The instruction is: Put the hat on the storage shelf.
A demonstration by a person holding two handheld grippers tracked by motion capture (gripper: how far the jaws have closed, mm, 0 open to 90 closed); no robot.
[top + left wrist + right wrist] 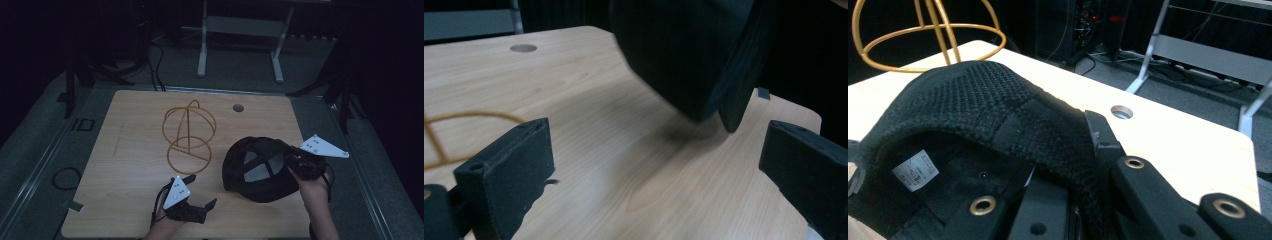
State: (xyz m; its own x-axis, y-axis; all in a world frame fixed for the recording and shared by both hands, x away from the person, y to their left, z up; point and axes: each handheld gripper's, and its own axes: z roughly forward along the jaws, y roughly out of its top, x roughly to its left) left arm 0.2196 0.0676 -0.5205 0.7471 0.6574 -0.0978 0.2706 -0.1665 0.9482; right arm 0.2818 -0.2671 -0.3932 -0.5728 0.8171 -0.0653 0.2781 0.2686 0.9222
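So the right tongs are clamped down on the rim of a black cap, pinching the knit fabric at the edge. From the right gripper view you can see the cap draped over the black jaws, opening facing the camera, with a little white label sewn inside. In the high view the cap sits over the right half of the table, tipped so its inside and the paler panels show. Whether the bottom of it is resting on the wood or hanging just above, I can't say for sure; the left gripper view shows a dark shadow right under it.

The left tongs are wide open with nothing in them, down near the front edge of the table, just left of the cap and not touching it. In their own view the cap looms ahead between the two spread jaws.

Behind all that, near the middle of the table, stands a gold wire stand, a domed cage on a round base ring, well apart from both tongs. There's also a small round grommet hole near the far edge.
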